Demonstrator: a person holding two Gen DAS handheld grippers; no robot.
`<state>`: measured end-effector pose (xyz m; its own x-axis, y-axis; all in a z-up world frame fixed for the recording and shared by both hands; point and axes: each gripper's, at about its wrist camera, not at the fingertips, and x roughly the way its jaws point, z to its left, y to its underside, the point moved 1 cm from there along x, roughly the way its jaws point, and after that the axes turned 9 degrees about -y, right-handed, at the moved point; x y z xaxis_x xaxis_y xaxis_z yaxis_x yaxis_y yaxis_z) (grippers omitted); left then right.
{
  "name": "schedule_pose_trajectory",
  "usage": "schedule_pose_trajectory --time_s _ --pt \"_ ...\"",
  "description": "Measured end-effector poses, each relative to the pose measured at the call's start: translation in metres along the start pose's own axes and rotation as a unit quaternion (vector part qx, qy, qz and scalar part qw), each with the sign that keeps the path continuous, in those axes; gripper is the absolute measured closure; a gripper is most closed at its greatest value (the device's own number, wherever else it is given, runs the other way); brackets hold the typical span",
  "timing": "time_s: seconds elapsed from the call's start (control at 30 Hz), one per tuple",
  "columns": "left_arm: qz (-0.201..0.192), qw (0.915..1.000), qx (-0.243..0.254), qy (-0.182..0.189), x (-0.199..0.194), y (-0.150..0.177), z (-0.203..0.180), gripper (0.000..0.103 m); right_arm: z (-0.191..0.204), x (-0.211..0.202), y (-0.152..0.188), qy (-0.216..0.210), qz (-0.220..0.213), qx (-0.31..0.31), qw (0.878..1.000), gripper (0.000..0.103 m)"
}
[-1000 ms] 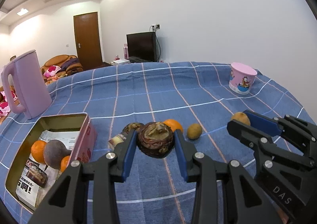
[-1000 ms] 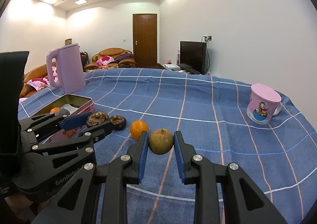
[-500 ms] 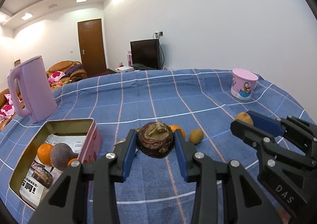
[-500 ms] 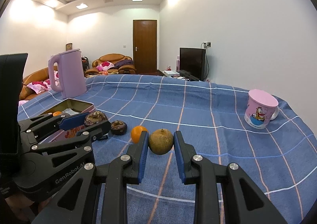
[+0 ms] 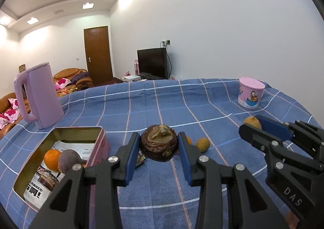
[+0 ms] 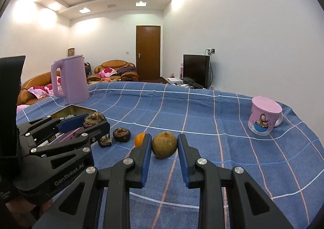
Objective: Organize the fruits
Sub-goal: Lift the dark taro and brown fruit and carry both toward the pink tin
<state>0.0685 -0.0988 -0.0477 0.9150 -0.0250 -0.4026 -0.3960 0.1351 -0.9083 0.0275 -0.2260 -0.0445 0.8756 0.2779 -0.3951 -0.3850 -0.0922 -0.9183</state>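
Observation:
My left gripper [image 5: 159, 146] is shut on a dark brown wrinkled fruit [image 5: 159, 145] and holds it above the blue checked cloth, right of the pink tin [image 5: 97, 144]. The tin holds an orange [image 5: 51, 157] and a purple fruit [image 5: 68, 160]. My right gripper [image 6: 164, 146] is shut on a brown-green round fruit [image 6: 164, 145], also raised. On the cloth lie a small orange [image 6: 139, 139], a dark fruit [image 6: 121, 134] and a small yellow-brown fruit [image 5: 203, 144]. The left gripper shows in the right wrist view [image 6: 95, 122], the right gripper in the left wrist view [image 5: 253, 125].
A pink kettle [image 5: 38, 95] stands at the far left behind the tin. A pink cartoon mug [image 6: 264, 118] stands at the far right. A small wrapped item [image 6: 104, 141] lies beside the tin. The cloth's edge runs along the back.
Both grippers have risen with their fruits still held; the table and loose fruits sit lower in both views. The tin now appears closer to the left gripper.

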Motion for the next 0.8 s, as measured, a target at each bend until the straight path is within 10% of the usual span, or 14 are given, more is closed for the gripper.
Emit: schedule_pose_trajectory --time_s 0.8 --pt "-0.039 0.9989 -0.015 -0.020 -0.015 0.000 0.006 0.063 0.007 -0.012 -0.001 -0.004 -0.029 -0.004 1.000 0.075"
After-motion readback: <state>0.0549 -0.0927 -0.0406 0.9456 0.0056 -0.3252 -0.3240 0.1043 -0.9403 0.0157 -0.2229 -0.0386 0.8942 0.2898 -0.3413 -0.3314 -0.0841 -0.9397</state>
